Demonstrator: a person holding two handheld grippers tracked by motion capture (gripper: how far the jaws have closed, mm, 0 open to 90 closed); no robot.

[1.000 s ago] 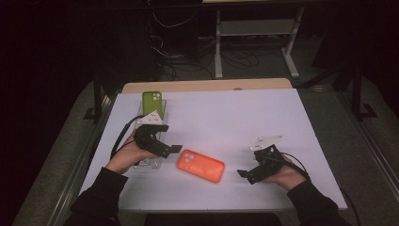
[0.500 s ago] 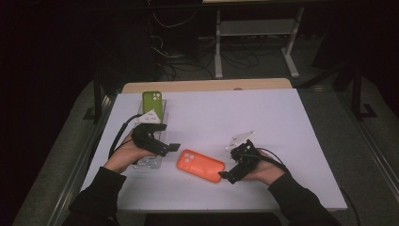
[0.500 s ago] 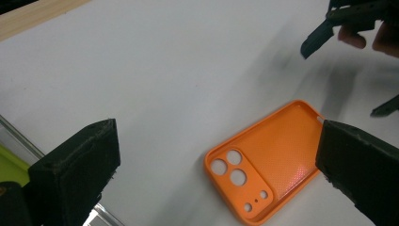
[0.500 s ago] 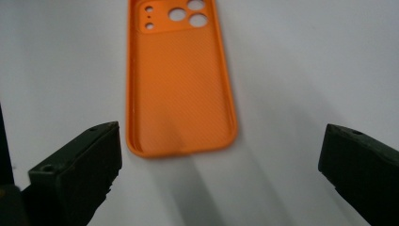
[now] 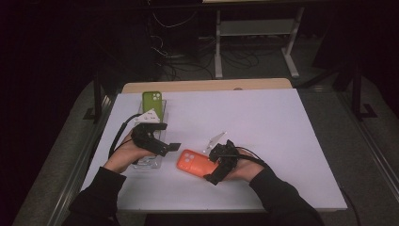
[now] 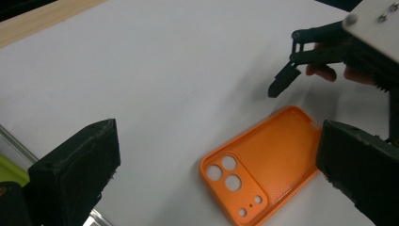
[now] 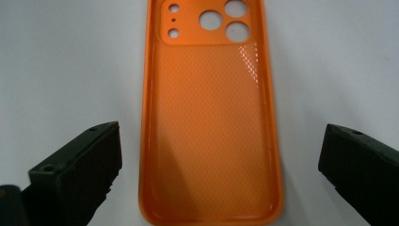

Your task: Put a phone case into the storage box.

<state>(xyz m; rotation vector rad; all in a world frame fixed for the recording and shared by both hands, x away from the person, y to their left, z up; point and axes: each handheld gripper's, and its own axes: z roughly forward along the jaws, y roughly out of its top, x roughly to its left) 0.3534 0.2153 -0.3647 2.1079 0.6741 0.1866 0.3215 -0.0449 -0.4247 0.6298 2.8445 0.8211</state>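
Orange phone case point(image 5: 196, 163) lies hollow side up on the desk point(image 5: 263, 122), mid-front. Right tongs point(image 5: 217, 170) spread wide at its bottom end, lined up to straddle it. Left tongs point(image 5: 170, 147) also wide open, empty, waiting nearby.

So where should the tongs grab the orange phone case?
Probably across its two long raised edges, near the plain end. The case lies flat, hollow side up, and the right tongs already stand open on either side of that end, so coming from there looks easiest.
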